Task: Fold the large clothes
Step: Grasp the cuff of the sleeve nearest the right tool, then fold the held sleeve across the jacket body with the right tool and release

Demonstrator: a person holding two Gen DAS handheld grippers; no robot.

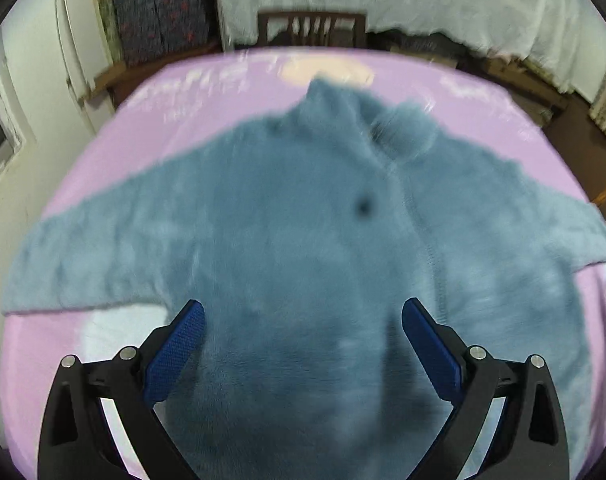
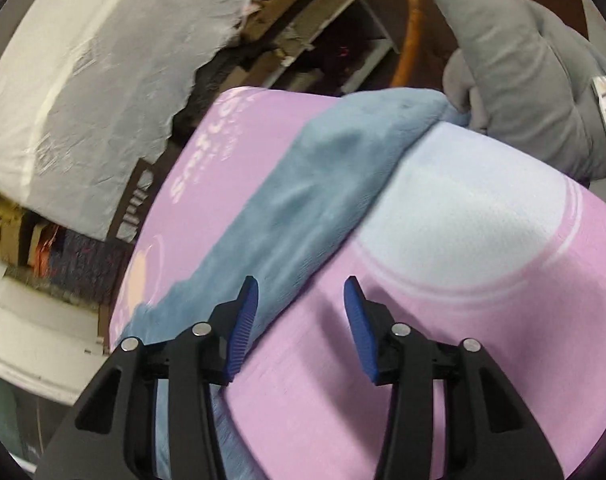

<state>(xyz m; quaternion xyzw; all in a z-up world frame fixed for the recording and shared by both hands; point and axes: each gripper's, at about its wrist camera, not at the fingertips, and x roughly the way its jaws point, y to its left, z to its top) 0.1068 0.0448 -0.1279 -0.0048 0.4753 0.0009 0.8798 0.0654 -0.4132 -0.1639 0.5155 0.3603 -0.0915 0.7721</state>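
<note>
Blue-padded left gripper [image 1: 303, 320] is seen spread wide, empty, above fleece jacket [image 1: 303, 240], laid flat mid-frame on pink cloth [image 1: 143, 120], sleeves out. Right gripper [image 2: 301, 308] is parted, empty, beside sleeve [image 2: 303, 184]. No fold is judged made; all folding remains.

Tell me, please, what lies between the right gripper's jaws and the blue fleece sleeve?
Only bare pink cover: in the right wrist view, the open right gripper sits beside the blue fleece sleeve.

Left tongs [image 1: 303, 312], right tongs [image 2: 301, 304]: black frames, ribbed blue pads, silver screws
</note>
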